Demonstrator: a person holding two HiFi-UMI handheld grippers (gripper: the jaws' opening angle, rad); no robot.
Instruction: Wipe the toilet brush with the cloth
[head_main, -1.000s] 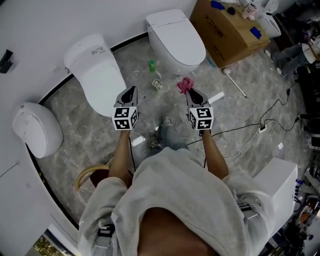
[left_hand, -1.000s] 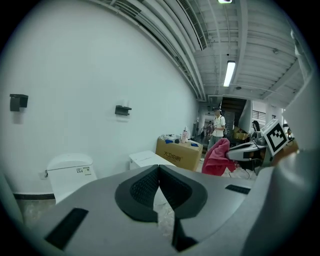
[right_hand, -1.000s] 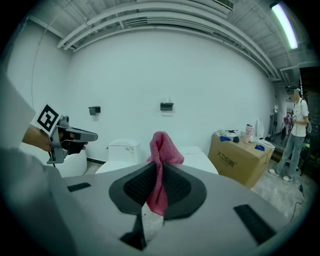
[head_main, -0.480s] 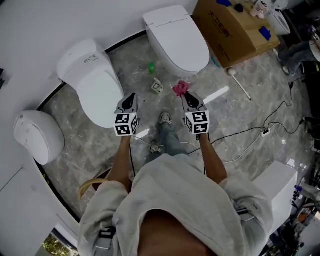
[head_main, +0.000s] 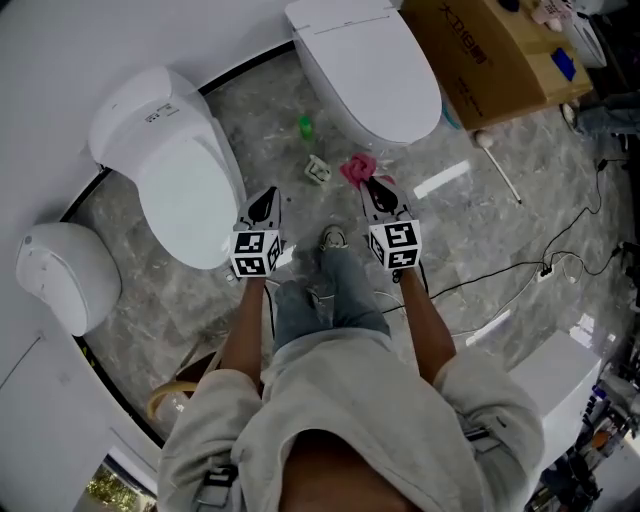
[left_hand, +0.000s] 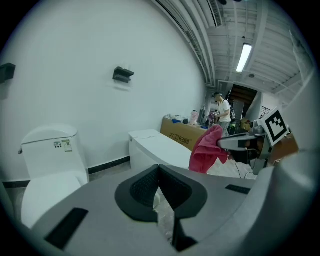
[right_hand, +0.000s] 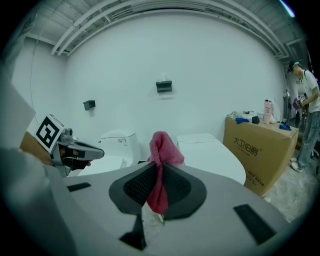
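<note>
My right gripper (head_main: 372, 187) is shut on a pink cloth (head_main: 357, 167), which bunches up beyond its tips over the grey marble floor. In the right gripper view the cloth (right_hand: 162, 147) is pinched between the dark pads of that gripper (right_hand: 159, 185). My left gripper (head_main: 265, 198) is level with it to the left, near a toilet's front edge. Its jaws (left_hand: 160, 185) are closed with nothing between them, and the cloth (left_hand: 205, 150) hangs to its right. A white long-handled toilet brush (head_main: 497, 160) lies on the floor at the far right, well away from both grippers.
A white toilet (head_main: 180, 170) stands at the left, another (head_main: 370, 60) at the back and a third fixture (head_main: 60, 265) at far left. A cardboard box (head_main: 500, 50) sits back right. A green item (head_main: 305, 126), a small white object (head_main: 318, 170) and cables (head_main: 520, 280) lie on the floor.
The person has stepped forward, so the toilets and the floor items now sit closer to both grippers. The cloth stays in the right gripper, and the left stays closed.
</note>
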